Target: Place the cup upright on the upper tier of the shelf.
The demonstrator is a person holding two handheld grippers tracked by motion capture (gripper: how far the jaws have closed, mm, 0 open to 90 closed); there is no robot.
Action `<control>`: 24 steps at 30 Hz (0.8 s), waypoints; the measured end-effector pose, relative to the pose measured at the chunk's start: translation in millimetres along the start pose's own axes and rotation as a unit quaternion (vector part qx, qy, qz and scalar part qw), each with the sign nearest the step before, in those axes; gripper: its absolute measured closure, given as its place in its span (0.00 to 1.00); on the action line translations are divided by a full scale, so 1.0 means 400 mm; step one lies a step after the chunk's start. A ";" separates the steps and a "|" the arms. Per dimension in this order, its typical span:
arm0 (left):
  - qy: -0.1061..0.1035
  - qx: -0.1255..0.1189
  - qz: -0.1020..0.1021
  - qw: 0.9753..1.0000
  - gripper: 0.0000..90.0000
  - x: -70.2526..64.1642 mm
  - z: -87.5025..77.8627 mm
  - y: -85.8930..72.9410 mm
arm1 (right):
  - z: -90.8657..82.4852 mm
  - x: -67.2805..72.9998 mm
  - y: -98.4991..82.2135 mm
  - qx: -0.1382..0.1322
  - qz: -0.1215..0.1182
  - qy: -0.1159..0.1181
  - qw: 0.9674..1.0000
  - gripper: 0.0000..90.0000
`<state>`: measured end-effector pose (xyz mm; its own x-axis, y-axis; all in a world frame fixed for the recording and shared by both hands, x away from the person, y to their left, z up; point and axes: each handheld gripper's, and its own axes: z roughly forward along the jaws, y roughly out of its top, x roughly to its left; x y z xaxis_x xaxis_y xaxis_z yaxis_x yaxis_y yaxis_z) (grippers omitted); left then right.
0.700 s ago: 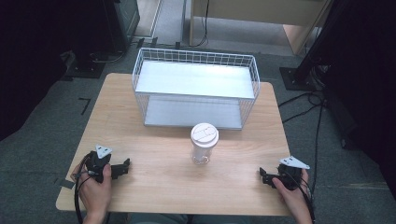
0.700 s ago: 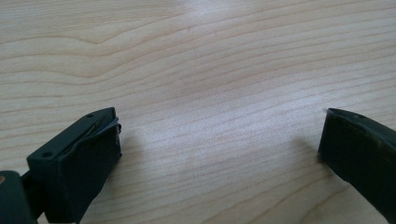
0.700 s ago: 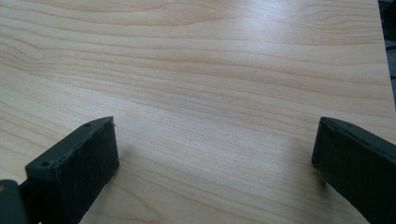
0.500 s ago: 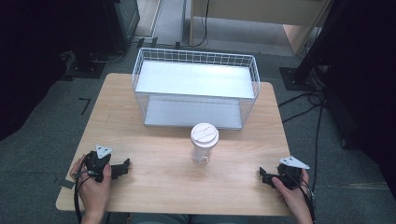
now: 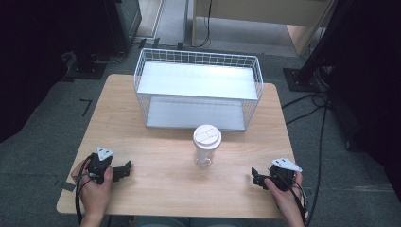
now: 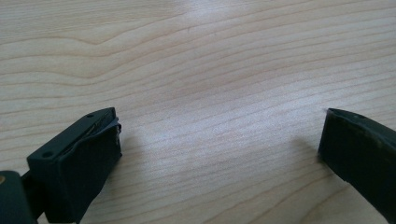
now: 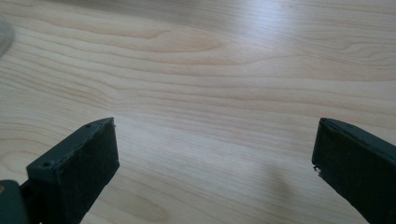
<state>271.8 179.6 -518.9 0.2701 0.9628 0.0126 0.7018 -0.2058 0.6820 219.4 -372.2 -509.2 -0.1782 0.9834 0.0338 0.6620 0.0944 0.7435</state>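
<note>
Bright, even overhead light washes the pale wooden desk (image 5: 156,142); the surrounding floor falls into deep shadow. Soft glare streaks the grain in both gripper views, where the near black jaws are blurred, casting faint shadows.

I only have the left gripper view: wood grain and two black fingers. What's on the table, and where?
Observer: A lidded cup stands upright near the table's middle, between the two grippers.
Operator: Anything behind it?
Observer: A white wire basket sits at the far side, apart from the cup, with nothing visible inside.
Operator: Right gripper state?
Observer: The right gripper is open, its fingers spread wide over bare wood, held low near the table's right front corner.
Operator: And mine from above?
Observer: The left gripper is near the left front corner, pointing toward the middle, nothing between its fingers.
</note>
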 end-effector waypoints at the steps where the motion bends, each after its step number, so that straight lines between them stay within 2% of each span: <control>1: 0.000 0.000 0.000 1.000 0.00 0.000 0.000 0.000 | 0.000 0.000 0.000 0.000 0.000 0.000 1.000 0.00; 2: 0.000 0.000 0.000 1.000 0.00 0.000 0.000 0.000 | 0.001 0.016 0.005 -0.003 -0.002 0.007 1.000 0.00; 4: 0.000 0.000 0.000 1.000 0.00 0.000 0.000 0.000 | 0.001 0.021 0.007 -0.004 -0.005 0.008 1.000 0.00; 5: 0.001 -0.001 -0.002 1.000 0.00 -0.001 0.001 0.001 | -0.001 0.037 0.010 -0.008 -0.009 0.015 1.000 0.00; 7: 0.001 -0.001 -0.003 1.000 0.00 -0.001 0.002 0.001 | -0.002 0.042 0.011 -0.010 -0.011 0.018 1.000 0.00; 9: 0.002 -0.001 -0.003 1.000 0.00 -0.001 0.002 0.001 | -0.005 0.065 0.019 -0.017 -0.013 0.029 0.999 0.00; 11: 0.002 -0.001 -0.003 1.000 0.00 -0.001 0.002 0.001 | -0.005 0.072 0.021 -0.018 -0.013 0.030 0.999 0.00; 12: 0.002 -0.001 -0.003 1.000 0.00 -0.001 0.002 0.001 | -0.005 0.090 0.025 -0.018 -0.022 0.034 0.999 0.00; 16: 0.002 -0.002 -0.004 1.000 0.00 -0.002 0.002 0.001 | -0.003 0.126 0.034 -0.024 -0.041 0.031 0.998 0.00; 23: 0.004 -0.002 -0.006 1.000 0.00 -0.003 0.002 0.001 | 0.007 0.172 0.049 -0.034 -0.044 0.040 0.998 0.00; 24: 0.004 -0.002 -0.006 1.000 0.00 -0.003 0.002 0.001 | 0.008 0.188 0.054 -0.038 -0.043 0.054 0.997 0.00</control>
<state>272.2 178.2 -519.2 0.2571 0.9663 0.0102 0.7027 -0.1942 0.6845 222.8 -295.7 -492.7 -0.3131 0.9490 0.0364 0.5850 0.1625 0.7946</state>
